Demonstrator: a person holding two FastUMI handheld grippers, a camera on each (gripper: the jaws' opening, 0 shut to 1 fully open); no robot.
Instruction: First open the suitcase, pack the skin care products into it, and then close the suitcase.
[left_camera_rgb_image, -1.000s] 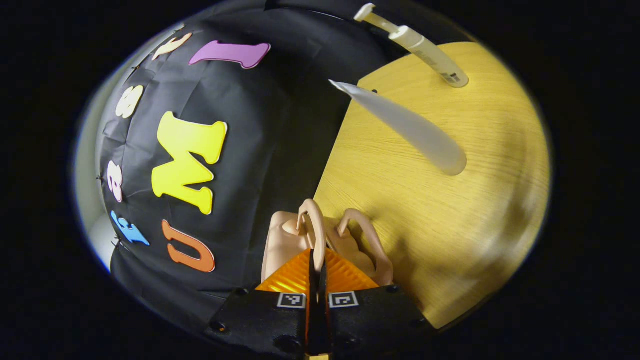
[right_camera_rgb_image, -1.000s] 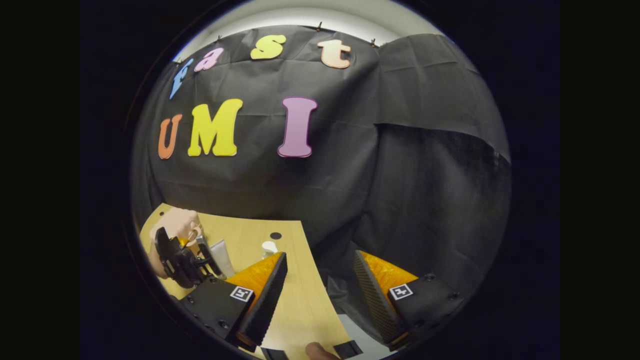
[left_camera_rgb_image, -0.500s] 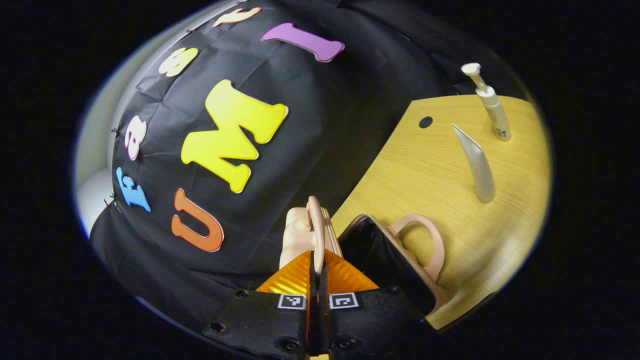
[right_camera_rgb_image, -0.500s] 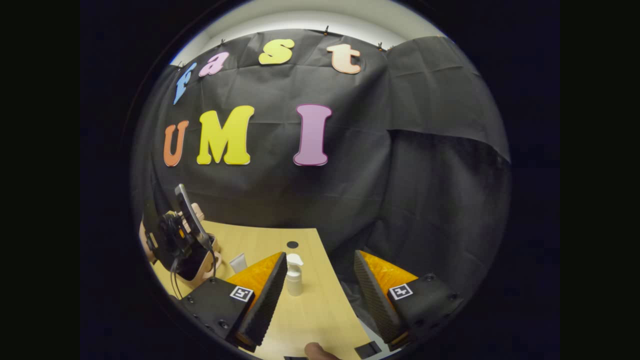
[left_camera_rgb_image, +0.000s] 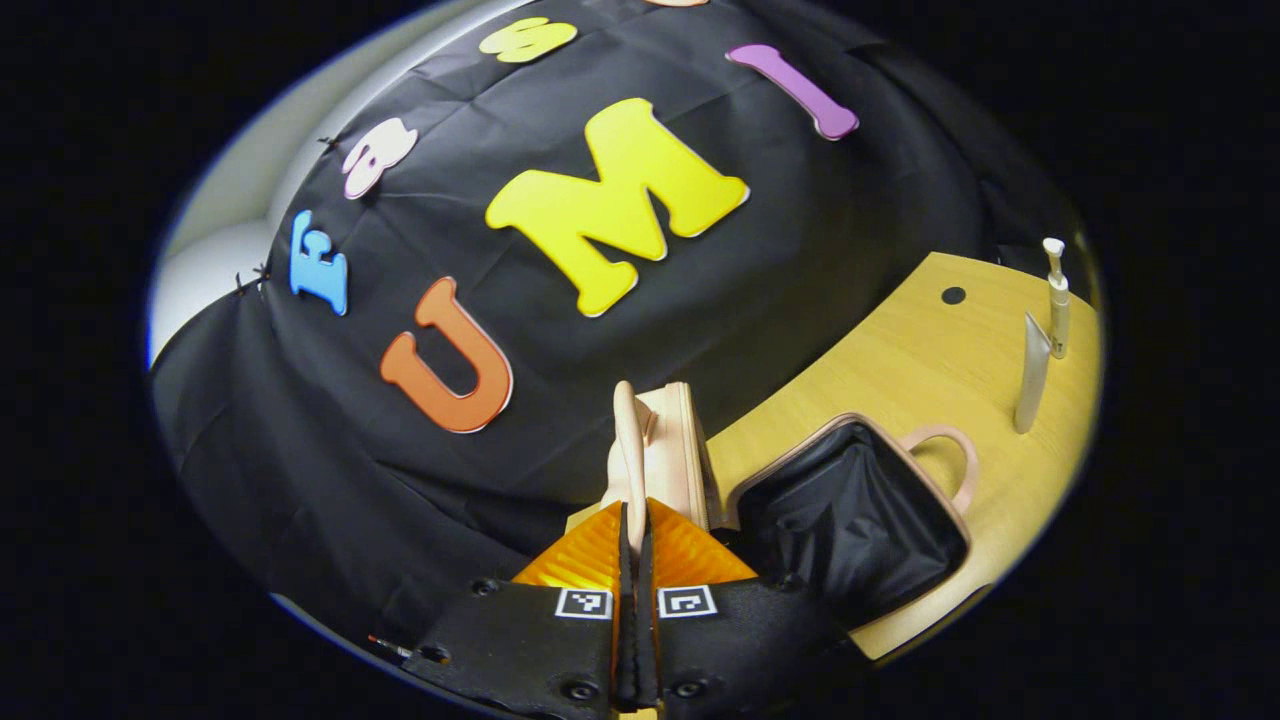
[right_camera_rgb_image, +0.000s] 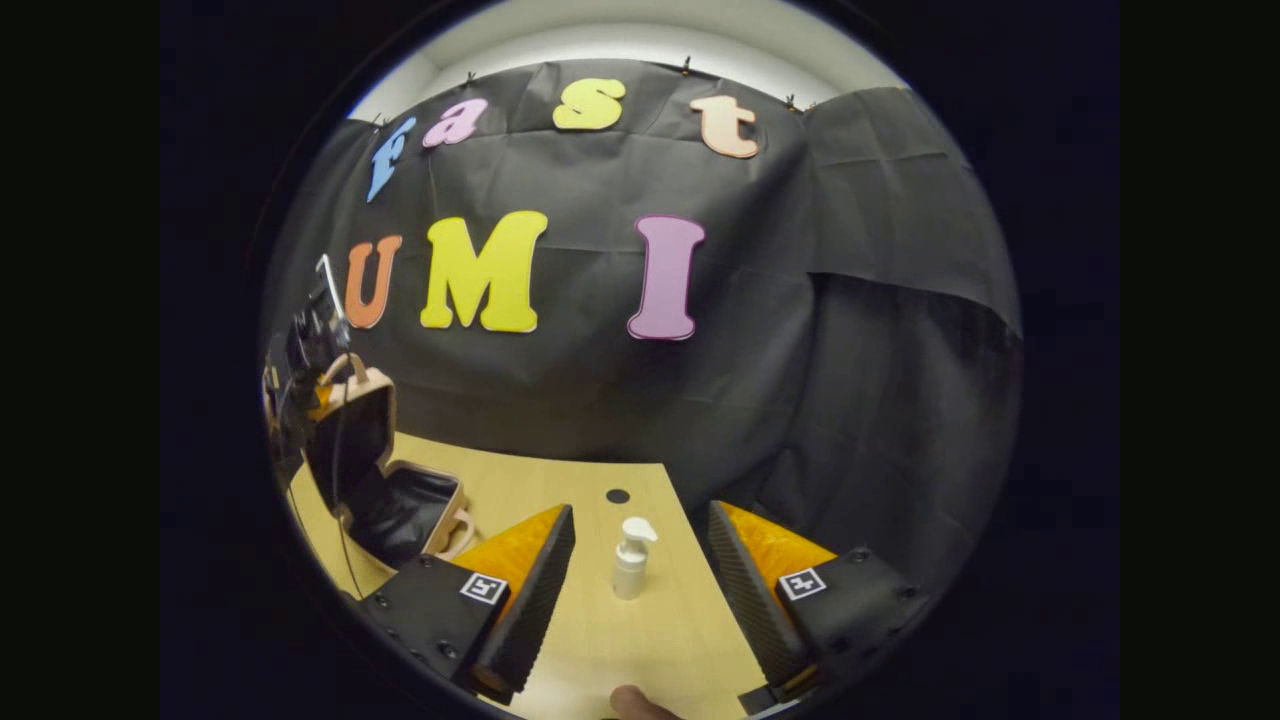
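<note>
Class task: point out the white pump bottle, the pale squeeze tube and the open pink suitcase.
White pump bottle (right_camera_rgb_image: 630, 572), right gripper view, body.
Pale squeeze tube (left_camera_rgb_image: 1031, 375), left gripper view, mid-length.
Open pink suitcase (left_camera_rgb_image: 850, 515), left gripper view, black lining.

Black gripper (right_camera_rgb_image: 640, 590) housing with visible screws; 2 square coded markers.

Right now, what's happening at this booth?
The suitcase is open on the table. The left tool is shut on the handle of the suitcase lid, holding the lid up. The right tool is open above the table, lined up with the pump bottle standing between its fingers' line of sight. A tube stands beside the bottle. Nothing is packed yet.
</note>
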